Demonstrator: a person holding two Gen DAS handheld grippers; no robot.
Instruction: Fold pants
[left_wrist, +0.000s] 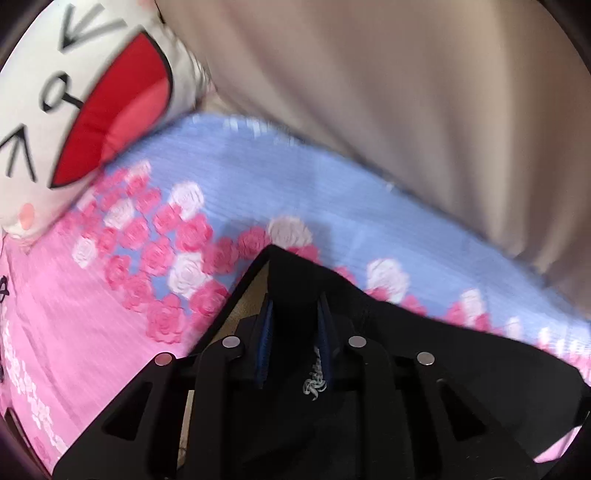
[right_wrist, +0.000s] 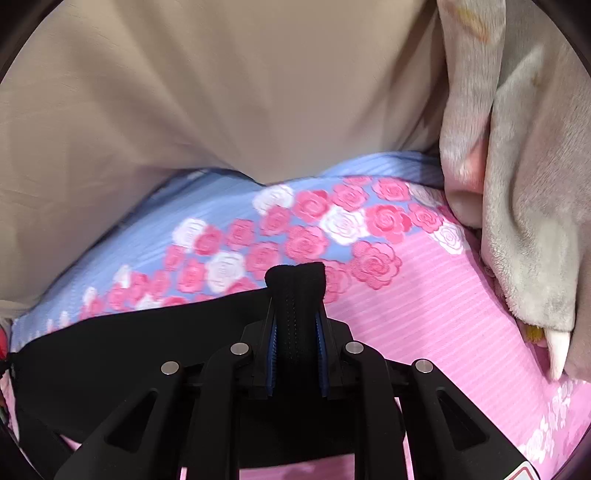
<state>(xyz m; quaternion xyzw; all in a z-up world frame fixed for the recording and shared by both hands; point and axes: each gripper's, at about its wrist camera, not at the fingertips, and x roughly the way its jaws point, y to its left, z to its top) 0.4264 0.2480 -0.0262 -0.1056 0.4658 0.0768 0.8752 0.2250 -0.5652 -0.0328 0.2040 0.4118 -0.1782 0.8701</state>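
The black pants (left_wrist: 424, 350) hang stretched between my two grippers above a pink and blue rose-print bedsheet (left_wrist: 110, 295). My left gripper (left_wrist: 295, 299) is shut on one corner of the pants, with a tan inner lining showing at its left. My right gripper (right_wrist: 295, 291) is shut on a bunched black edge of the pants (right_wrist: 147, 350), which sticks up past the fingertips. The cloth spreads left from the right gripper over the bedsheet (right_wrist: 424, 314).
A white cushion with a red cartoon mouth (left_wrist: 92, 110) lies at the upper left of the left wrist view. A beige curtain or wall cloth (right_wrist: 221, 92) runs behind the bed. A grey-white fleece blanket (right_wrist: 517, 184) hangs at the right.
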